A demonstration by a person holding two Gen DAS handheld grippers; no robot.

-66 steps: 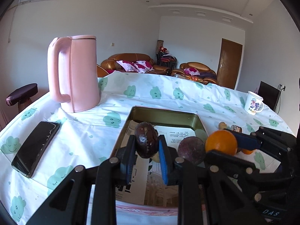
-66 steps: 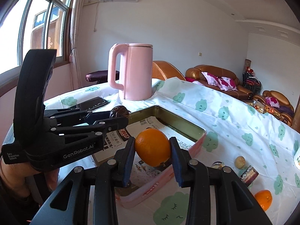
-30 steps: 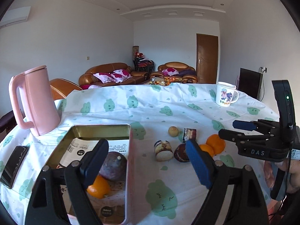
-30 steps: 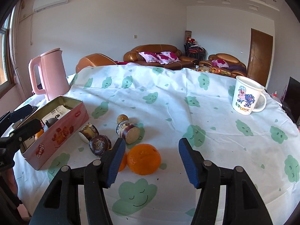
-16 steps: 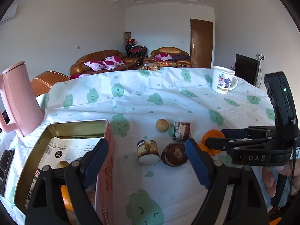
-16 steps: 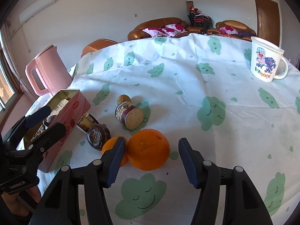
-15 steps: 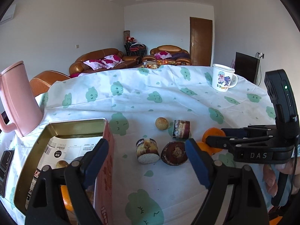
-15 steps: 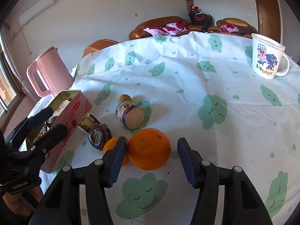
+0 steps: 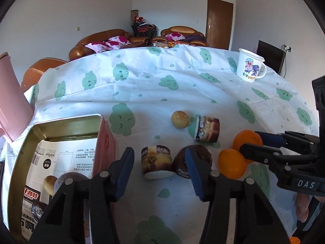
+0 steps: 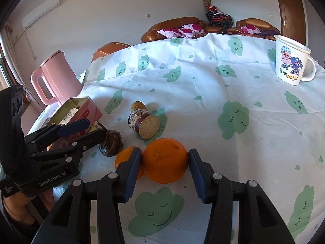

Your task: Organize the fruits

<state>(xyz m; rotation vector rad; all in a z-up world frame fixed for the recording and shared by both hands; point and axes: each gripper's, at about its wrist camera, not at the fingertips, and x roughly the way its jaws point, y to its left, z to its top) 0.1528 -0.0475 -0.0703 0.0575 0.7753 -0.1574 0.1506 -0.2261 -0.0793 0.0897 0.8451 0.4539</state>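
Observation:
My right gripper (image 10: 165, 162) is open around a large orange (image 10: 164, 160) on the cloth; its jaws flank the fruit closely, contact unclear. A smaller orange (image 10: 127, 158) lies just left of it. My left gripper (image 9: 159, 162) is open around a cut fruit piece (image 9: 157, 161), with a dark passion fruit (image 9: 195, 158) by its right finger. The pink tin (image 9: 61, 128) at left holds a dark fruit (image 9: 69, 181) and a small brown fruit (image 9: 49, 184). The right gripper also shows in the left wrist view (image 9: 262, 142).
A small brown fruit (image 9: 179, 119) and another cut piece (image 9: 207, 131) lie farther back. A pink kettle (image 10: 54, 79) stands behind the tin. A white cartoon mug (image 10: 291, 60) stands far right. Sofas and a door are beyond the table.
Both grippers dropped their fruit in the tin and swung right. Since half a second ago both have moved down and closer, and their jaws have narrowed around the cut piece and the large orange.

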